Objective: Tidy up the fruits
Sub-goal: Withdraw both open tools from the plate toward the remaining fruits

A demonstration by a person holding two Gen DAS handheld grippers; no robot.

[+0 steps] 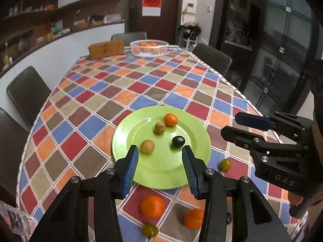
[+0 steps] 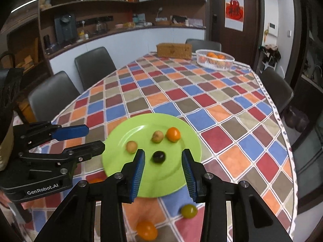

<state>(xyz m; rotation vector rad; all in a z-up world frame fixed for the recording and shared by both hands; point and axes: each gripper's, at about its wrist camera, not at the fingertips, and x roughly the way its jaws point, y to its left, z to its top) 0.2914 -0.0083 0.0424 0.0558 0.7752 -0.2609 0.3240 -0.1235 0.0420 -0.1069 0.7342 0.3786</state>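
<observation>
A green plate (image 1: 161, 169) (image 2: 177, 181) lies on the checked tablecloth. On it are a small orange (image 1: 170, 119) (image 2: 173, 134), two tan fruits (image 1: 160, 127) (image 1: 147, 146) and a dark plum (image 1: 178, 141) (image 2: 158, 156). On the cloth near me lie two oranges (image 1: 152, 205) (image 1: 193, 217) and two green fruits (image 1: 225, 164) (image 1: 149, 230). My left gripper (image 1: 160, 171) is open and empty above the plate's near edge. My right gripper (image 2: 163, 173) is open and empty, over the plate just short of the plum.
A white basket (image 1: 149, 48) (image 2: 214, 58) holding oranges and a woven brown box (image 1: 106, 48) stand at the table's far end. Dark chairs (image 1: 27, 88) (image 1: 212, 57) line both sides. A crinkled plastic bag (image 1: 14, 219) lies at my lower left.
</observation>
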